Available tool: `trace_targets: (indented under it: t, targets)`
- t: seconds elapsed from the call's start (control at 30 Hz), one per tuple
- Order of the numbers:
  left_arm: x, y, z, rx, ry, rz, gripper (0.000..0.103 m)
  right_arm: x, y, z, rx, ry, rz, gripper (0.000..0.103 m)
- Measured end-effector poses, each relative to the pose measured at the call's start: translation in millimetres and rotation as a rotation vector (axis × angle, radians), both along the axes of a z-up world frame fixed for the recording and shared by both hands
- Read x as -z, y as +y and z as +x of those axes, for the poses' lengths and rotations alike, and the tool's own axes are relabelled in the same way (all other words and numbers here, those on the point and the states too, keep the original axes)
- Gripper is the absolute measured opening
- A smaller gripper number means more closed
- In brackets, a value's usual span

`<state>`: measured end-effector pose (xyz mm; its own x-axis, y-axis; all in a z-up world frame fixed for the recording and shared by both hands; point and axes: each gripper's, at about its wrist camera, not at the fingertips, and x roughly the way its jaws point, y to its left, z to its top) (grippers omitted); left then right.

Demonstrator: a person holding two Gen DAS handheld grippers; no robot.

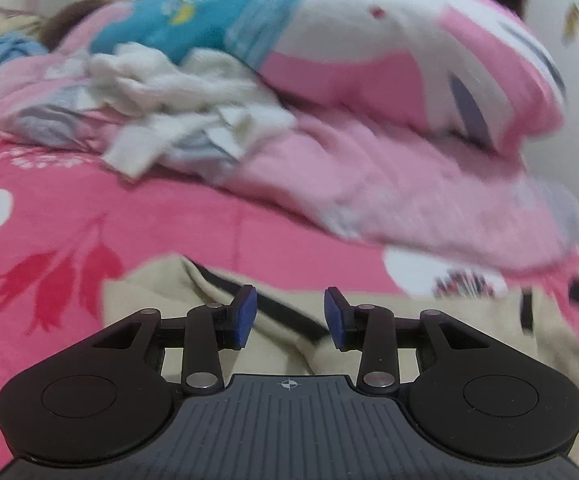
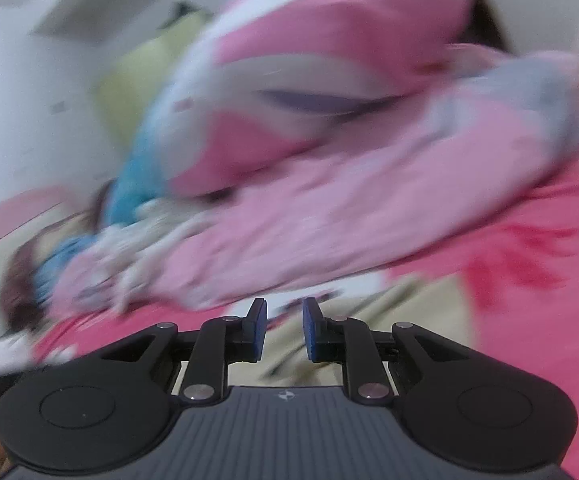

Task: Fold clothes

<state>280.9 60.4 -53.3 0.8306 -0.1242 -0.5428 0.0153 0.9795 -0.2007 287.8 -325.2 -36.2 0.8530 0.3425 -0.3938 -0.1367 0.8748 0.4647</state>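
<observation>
Bed [image 1: 209,216]: pink printed sheet, bedding and loose clothes heaped at the far side.
Beige garment [image 1: 273,332]: lies flat on the sheet, directly beneath and ahead of both grippers; dark stripe runs diagonally; extent of folding cannot be told.
Left gripper [image 1: 290,317]: fingers spread, empty, over the garment.
Right gripper [image 2: 285,330]: fingers narrowly parted, empty, over the same cloth; view blurred.

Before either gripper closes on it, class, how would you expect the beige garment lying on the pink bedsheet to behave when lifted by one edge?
The beige garment lies creased and rumpled, so it is probably floppy and would sag from wherever it is pinched. It looks like thin fabric, likely light for its size. The left gripper is open above it; a single pinch might bunch it rather than lift it flat.
</observation>
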Motion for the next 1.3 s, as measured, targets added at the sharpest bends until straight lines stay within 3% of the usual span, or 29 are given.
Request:
trace_targets:
  t: [0.1,0.13,0.2,0.3,0.57,0.73,0.97,1.13,1.3]
  targets:
    - [23,-11,8,0.012,0.107,0.042,0.041,25,-20,26,0.079,0.181,0.008,0.019]
    - [26,-11,8,0.002,0.095,0.036,0.042,36,-27,33,0.097,0.244,0.035,0.015]
    - [16,-5,-1,-0.016,0.086,-0.001,0.042,34,-46,25,0.123,0.267,0.183,0.016]
    - [-8,5,-19,-0.040,0.073,-0.072,0.042,-4,-64,-10,0.119,0.187,0.262,0.017]
    - [-76,16,-147,0.016,0.028,-0.042,0.068,-110,-94,-180,0.010,0.004,0.157,0.030]
    - [-81,17,-232,0.057,0.054,-0.068,0.070,-155,-100,-283,-0.082,-0.060,0.095,0.036]
    - [-51,2,-302,0.099,0.094,-0.001,0.073,-113,-30,-349,-0.272,0.016,-0.004,0.037]
    - [-10,3,-321,0.063,0.191,0.004,0.073,-63,18,-355,-0.293,0.108,-0.065,0.037]
    - [14,6,-337,0.052,0.209,-0.021,0.073,-38,47,-357,-0.302,0.156,-0.052,0.037]
